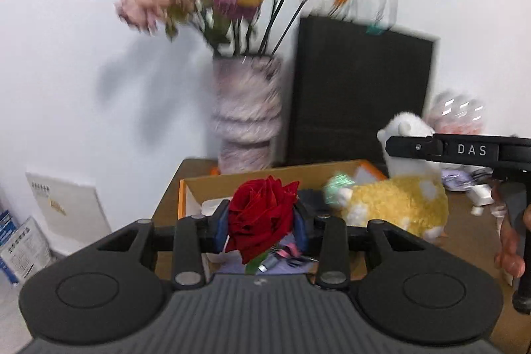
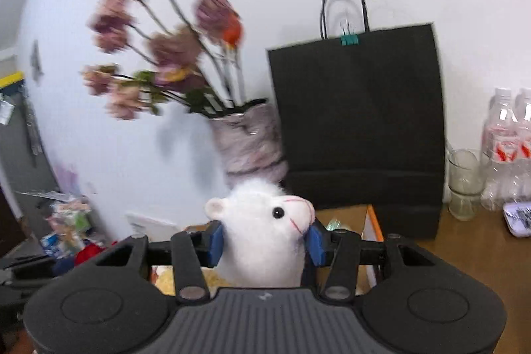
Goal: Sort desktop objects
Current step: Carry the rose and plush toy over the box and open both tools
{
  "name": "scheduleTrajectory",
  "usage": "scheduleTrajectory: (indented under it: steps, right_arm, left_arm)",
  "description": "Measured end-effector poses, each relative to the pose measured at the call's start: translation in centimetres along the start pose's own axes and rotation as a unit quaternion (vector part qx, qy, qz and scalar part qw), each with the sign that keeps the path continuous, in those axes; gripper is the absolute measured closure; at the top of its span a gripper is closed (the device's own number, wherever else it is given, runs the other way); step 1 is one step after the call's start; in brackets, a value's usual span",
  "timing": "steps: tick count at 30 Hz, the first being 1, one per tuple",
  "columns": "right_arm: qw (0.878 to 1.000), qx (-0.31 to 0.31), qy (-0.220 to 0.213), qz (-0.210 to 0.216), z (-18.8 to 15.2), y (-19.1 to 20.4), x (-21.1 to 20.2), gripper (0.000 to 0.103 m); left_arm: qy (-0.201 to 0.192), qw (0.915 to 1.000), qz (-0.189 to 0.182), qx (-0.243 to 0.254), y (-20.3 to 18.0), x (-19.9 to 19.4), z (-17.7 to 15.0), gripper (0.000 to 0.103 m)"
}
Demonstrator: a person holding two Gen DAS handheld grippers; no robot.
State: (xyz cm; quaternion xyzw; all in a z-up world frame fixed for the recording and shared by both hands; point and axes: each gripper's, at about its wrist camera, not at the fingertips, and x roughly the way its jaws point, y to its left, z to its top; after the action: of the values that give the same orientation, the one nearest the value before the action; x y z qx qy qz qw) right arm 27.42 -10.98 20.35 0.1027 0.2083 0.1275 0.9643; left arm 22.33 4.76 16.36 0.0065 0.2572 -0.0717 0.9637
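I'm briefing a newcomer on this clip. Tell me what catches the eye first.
The red rose clamped in the left gripper over the cardboard box, and the white alpaca plush pinched by the right gripper. Behind stand the vase of pink flowers and the black paper bag.

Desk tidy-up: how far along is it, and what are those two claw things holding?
Already done, it seems: a few small items lie in the cardboard box. In hand: the left gripper has its jaws shut on a red rose, and the right gripper grips a white alpaca plush by the head, its yellow body over the box. Left: small white bits lie loose on the desk.
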Motion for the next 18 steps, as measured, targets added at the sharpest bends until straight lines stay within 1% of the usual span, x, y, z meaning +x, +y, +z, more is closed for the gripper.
scheduleTrajectory:
  steps: [2,3,5,8,9,10,11,12,13,14,16,17,18]
  right_arm:
    - [1.000,-0.015,0.016,-0.004,-0.3,0.0,3.6,0.055]
    - [0.999,-0.018,0.027,-0.005,-0.9,0.0,5.2,0.055]
    - [0.997,-0.043,0.064,-0.021,-2.4,0.5,7.7,0.055]
    - [0.992,-0.054,0.114,-0.025,-5.2,0.3,9.3,0.053]
    - [0.990,-0.069,0.115,-0.034,-6.0,0.3,9.4,0.051]
    - [0.990,-0.085,0.107,-0.036,-6.6,0.3,9.4,0.046]
    - [0.989,-0.095,0.105,-0.035,-7.1,0.2,9.4,0.043]
    - [0.989,-0.096,0.111,-0.033,-7.4,0.1,9.4,0.042]
    - [0.988,-0.091,0.122,-0.029,-7.3,-0.3,9.4,0.038]
    - [0.988,-0.076,0.132,-0.022,-7.1,-0.7,9.3,0.033]
    - [0.990,-0.036,0.134,-0.017,-5.9,-1.8,8.7,0.025]
    - [0.991,-0.015,0.133,-0.018,-5.0,-2.3,8.2,0.023]
    - [0.991,0.000,0.135,-0.019,-4.1,-2.9,8.0,0.022]
  left_arm:
    - [0.035,0.9992,0.017,0.007,-0.1,3.5,-0.4,0.065]
    - [0.047,0.9986,0.020,0.013,0.0,4.6,-0.9,0.065]
    - [0.071,0.9970,0.028,0.007,0.3,6.5,-2.1,0.065]
    - [0.102,0.9944,0.026,-0.008,1.0,8.3,-3.9,0.063]
    - [0.113,0.9931,0.029,-0.012,1.1,8.7,-4.4,0.061]
    - [0.124,0.9917,0.030,-0.014,1.1,8.8,-4.7,0.058]
    - [0.135,0.9905,0.024,-0.013,1.1,8.9,-4.8,0.056]
    - [0.134,0.9907,0.012,-0.015,1.1,8.6,-4.8,0.050]
    - [0.128,0.9916,0.004,-0.018,1.1,8.1,-4.7,0.048]
    - [0.120,0.9925,0.005,-0.018,1.0,7.6,-4.3,0.047]
    - [0.107,0.9941,0.012,-0.013,0.6,6.7,-3.3,0.039]
    - [0.102,0.9947,0.011,-0.011,0.4,6.3,-2.7,0.036]
    - [0.097,0.9952,0.009,-0.010,0.2,5.7,-2.0,0.028]
